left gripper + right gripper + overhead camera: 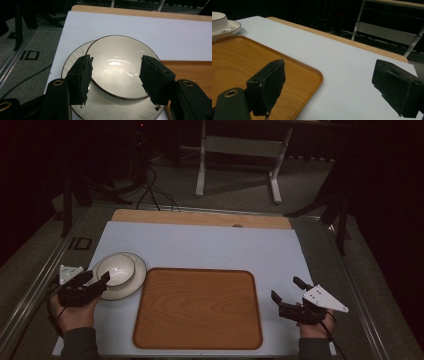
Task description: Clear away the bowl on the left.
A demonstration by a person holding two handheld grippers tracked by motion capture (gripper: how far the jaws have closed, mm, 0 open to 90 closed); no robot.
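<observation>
Straddling bowl (117, 67), left gripper (115, 75), jaws apart

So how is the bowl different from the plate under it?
The bowl is deep and smooth inside, while the plate is shallow with a ribbed rim. The bowl is narrower and the plate sticks out around it. The bowl sits on the plate and off-centre; the plate lies on the white mat. Both are cream with a thin dark edge.

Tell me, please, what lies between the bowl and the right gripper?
The wooden tray lies between the bowl and right gripper, seen in the high view.
</observation>
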